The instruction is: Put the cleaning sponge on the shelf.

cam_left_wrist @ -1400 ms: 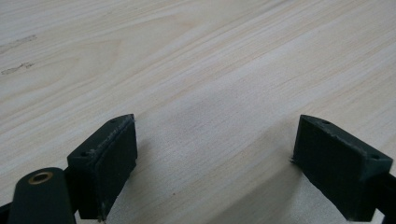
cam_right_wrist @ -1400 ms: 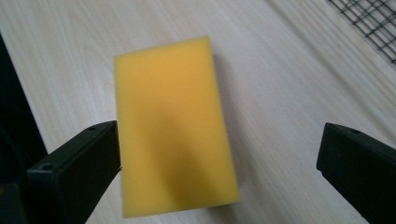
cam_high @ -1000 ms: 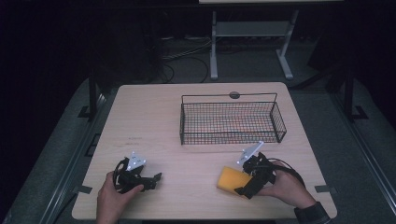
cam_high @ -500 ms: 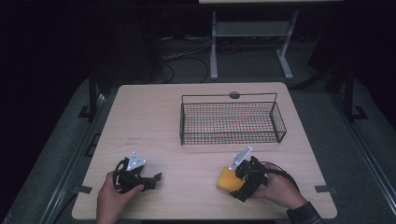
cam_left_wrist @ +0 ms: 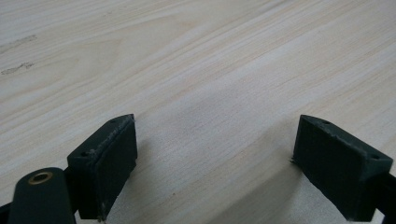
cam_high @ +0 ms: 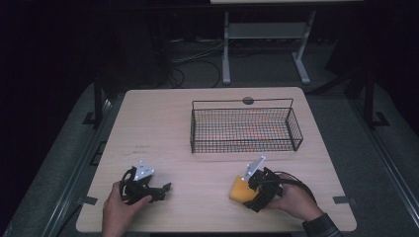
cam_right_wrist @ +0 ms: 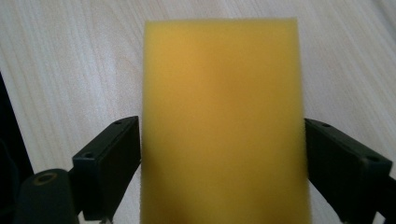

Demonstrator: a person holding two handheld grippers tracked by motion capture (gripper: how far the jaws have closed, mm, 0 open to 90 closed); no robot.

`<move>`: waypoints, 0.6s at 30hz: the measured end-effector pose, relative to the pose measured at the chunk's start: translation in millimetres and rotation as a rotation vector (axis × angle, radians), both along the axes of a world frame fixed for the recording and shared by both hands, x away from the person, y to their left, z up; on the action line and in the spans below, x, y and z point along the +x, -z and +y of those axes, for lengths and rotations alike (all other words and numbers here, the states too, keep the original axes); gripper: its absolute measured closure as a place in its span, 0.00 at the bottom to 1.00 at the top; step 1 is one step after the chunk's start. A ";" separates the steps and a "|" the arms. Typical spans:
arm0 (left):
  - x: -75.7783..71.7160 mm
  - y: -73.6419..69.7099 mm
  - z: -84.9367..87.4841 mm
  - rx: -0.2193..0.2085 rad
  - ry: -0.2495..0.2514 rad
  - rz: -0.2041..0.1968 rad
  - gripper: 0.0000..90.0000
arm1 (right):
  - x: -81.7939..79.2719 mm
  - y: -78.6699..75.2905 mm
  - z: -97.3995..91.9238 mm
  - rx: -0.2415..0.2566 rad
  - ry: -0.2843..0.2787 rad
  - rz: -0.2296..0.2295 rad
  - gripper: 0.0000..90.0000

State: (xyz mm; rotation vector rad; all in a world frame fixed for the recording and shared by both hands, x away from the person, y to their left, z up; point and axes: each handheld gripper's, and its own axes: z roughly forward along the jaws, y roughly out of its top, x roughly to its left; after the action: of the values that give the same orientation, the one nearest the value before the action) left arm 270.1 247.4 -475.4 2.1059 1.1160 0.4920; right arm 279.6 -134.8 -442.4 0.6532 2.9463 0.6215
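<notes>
The sponge (cam_right_wrist: 223, 121) is bracketed by the right tongs (cam_right_wrist: 223, 172), whose jaws have just been closing and meet its side edges. The left tongs (cam_left_wrist: 215, 163) are held wide open over bare counter (cam_high: 163, 128), with nothing gripped. Free counter is left between the tongs, and the basket (cam_high: 245, 129) lies beyond the sponge.

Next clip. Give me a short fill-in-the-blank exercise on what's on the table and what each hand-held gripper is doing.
1. The yellow sponge lies between the jaws of the ____ hand-held gripper.
2. Farther back on the table stands a black wire ____.
3. The left hand-held gripper has nothing between its jaws, which stand ____.
4. The wire basket holds ____ objects.

Missing words: right; basket; open; no
</notes>
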 end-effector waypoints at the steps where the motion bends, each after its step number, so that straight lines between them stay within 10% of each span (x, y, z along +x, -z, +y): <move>1: 0.0 0.0 0.0 0.000 0.000 0.000 0.14 | -0.1 -0.1 0.0 0.000 0.001 0.001 0.18; 18: 0.0 0.0 0.0 0.000 0.000 0.000 0.14 | -0.9 -2.3 -1.1 -0.008 -0.008 0.003 0.25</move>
State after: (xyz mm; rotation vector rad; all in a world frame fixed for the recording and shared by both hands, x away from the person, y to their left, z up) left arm 270.2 247.4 -475.4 2.1059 1.1158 0.4917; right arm 278.7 -135.9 -440.1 0.6423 2.9539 0.6094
